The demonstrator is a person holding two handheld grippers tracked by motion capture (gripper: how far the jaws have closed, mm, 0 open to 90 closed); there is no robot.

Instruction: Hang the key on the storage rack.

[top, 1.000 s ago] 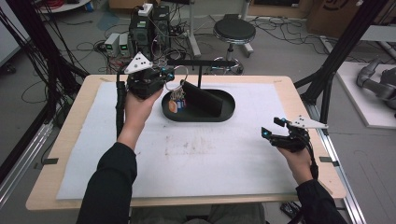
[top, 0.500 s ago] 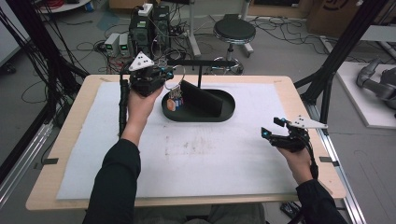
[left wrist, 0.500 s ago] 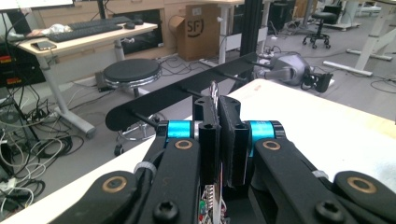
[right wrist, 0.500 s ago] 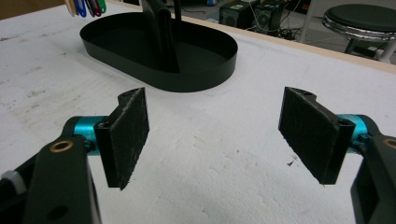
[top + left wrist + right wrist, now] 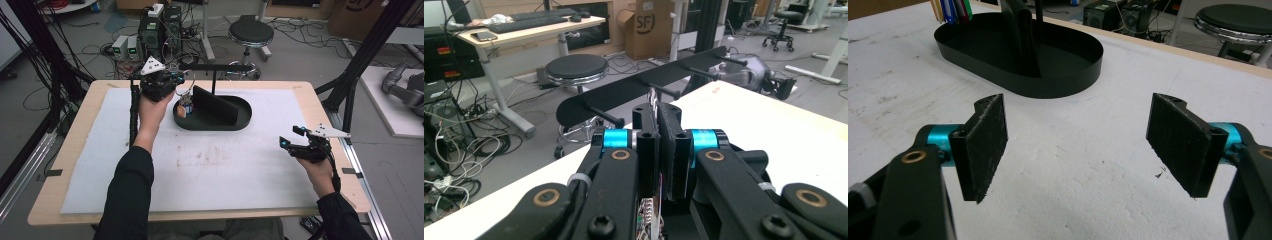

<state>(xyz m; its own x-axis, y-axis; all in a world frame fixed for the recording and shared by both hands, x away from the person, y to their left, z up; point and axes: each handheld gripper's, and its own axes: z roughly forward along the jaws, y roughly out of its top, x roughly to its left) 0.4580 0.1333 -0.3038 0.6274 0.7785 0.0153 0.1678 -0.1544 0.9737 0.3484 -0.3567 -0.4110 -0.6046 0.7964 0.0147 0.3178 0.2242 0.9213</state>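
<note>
A black rack stands at the back of the table: an oval tray [image 5: 243, 120] with an upright panel [image 5: 215, 106] and a post carrying a peg bar [image 5: 215, 66]. My left gripper [image 5: 181, 82] is at the bar's left end, shut on a thin strand from which small orange and blue charms [image 5: 183, 109] hang over the tray. In the left gripper view the jaws [image 5: 658, 112] are pressed together on that strand, just below the peg bar [image 5: 624, 92]. My right gripper [image 5: 290, 136] hovers open over the mat on the right, with nothing between its pads [image 5: 984, 140].
A white mat [image 5: 210, 170] covers the wooden table. The oval tray [image 5: 1058, 75] lies ahead of the right gripper, with coloured charms [image 5: 954, 10] at its far left. Behind the table are a stool [image 5: 250, 34], computer boxes and cables on the floor.
My left gripper has shifted a little toward the peg bar with the strand still in it. The right hand has stayed where it was.
</note>
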